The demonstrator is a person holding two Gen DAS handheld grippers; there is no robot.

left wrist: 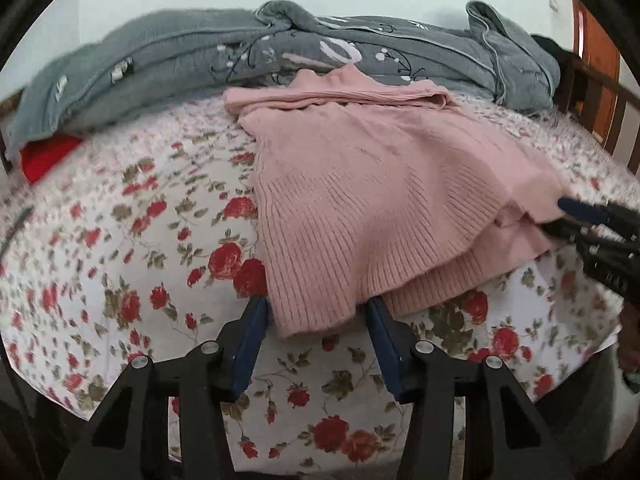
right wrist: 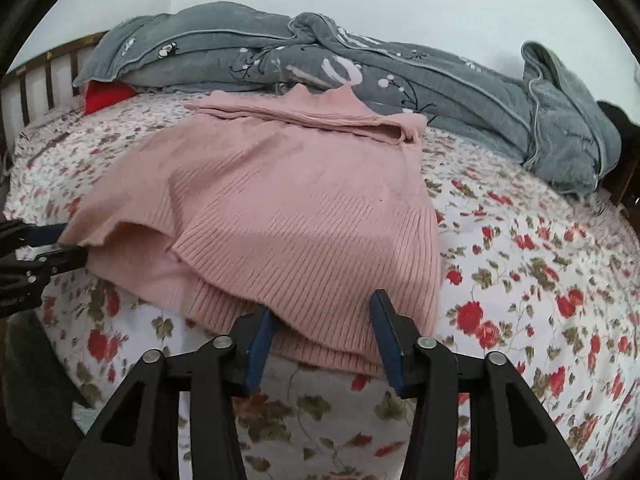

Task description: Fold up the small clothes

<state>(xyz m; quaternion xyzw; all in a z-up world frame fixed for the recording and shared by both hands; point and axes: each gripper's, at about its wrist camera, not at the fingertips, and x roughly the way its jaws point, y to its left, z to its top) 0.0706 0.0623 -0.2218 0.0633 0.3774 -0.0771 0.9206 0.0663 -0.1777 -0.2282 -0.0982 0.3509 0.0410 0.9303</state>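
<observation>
A pink ribbed knit sweater (left wrist: 372, 184) lies partly folded on the flower-print bed sheet (left wrist: 132, 264); it also shows in the right wrist view (right wrist: 288, 208). My left gripper (left wrist: 318, 306) is open, its blue-padded fingers on either side of the sweater's near left hem corner. My right gripper (right wrist: 322, 304) is open around the near right hem. In the left wrist view the right gripper (left wrist: 560, 216) reaches the sweater's right edge. In the right wrist view the left gripper (right wrist: 66, 240) sits at the sweater's left edge.
A rumpled grey quilt (left wrist: 280, 48) lies along the far side of the bed, also in the right wrist view (right wrist: 360, 64). A red cloth (left wrist: 44, 156) peeks from under it. A wooden bed rail (left wrist: 612, 120) runs on the right. The sheet (right wrist: 540, 260) continues on both sides.
</observation>
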